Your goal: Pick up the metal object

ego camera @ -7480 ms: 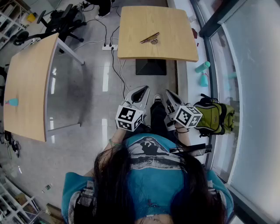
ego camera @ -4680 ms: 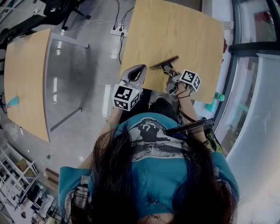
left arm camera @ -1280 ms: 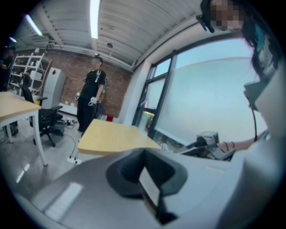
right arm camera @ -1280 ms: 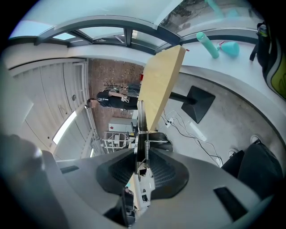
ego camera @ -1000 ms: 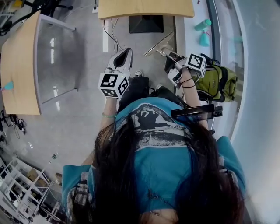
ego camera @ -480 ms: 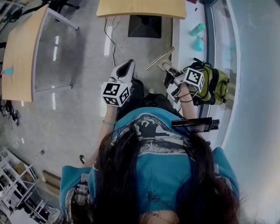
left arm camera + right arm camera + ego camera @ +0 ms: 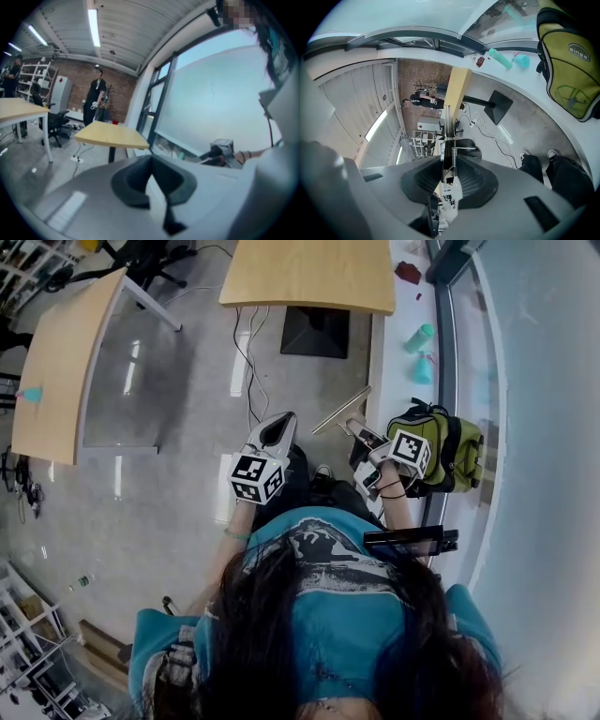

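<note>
Metal object (image 7: 340,412): a thin, stiff strip with a spring, judged light and slippery. It is clamped near the spring in the right hand-held gripper (image 7: 362,437), above the floor (image 7: 187,502). The left hand-held gripper (image 7: 279,426) is closed and empty. Take hold across the flat faces

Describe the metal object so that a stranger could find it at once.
Find the yellow-green backpack by the window, at the right of the head view. Just left of it the right hand-held gripper clamps the metal object, which juts forward. It is the only thin, straight, shiny strip there, with a small coil spring at its gripped end.
</note>
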Motion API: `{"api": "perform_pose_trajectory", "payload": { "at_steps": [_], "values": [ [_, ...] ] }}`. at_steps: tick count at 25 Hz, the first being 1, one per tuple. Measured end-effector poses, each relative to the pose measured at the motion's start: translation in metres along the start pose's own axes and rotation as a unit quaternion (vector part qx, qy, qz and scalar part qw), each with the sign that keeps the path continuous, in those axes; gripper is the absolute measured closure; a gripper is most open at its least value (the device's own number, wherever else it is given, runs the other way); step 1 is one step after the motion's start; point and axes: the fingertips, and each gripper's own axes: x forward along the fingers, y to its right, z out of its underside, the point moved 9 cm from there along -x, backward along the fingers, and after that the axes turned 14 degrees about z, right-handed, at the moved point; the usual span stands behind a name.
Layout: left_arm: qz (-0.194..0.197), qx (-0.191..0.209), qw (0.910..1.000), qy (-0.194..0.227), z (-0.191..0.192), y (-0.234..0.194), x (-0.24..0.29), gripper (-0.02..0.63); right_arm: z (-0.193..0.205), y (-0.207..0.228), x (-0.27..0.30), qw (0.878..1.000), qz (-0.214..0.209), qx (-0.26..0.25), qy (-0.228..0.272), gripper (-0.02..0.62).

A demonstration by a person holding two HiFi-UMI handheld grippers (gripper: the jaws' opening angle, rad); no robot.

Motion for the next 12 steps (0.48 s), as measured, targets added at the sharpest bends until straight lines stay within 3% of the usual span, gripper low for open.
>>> {"api": "perform_pose_trajectory", "payload": {
  "at_steps": [12],
  "values": [
    [0.000,0.007,1.0000,0.006,0.0026,0.0036,-0.0005,0.601,-0.0017,-0.0054,-0.0001,1.000,-0.002,-0.025,-0.001,0.500]
  ]
}}
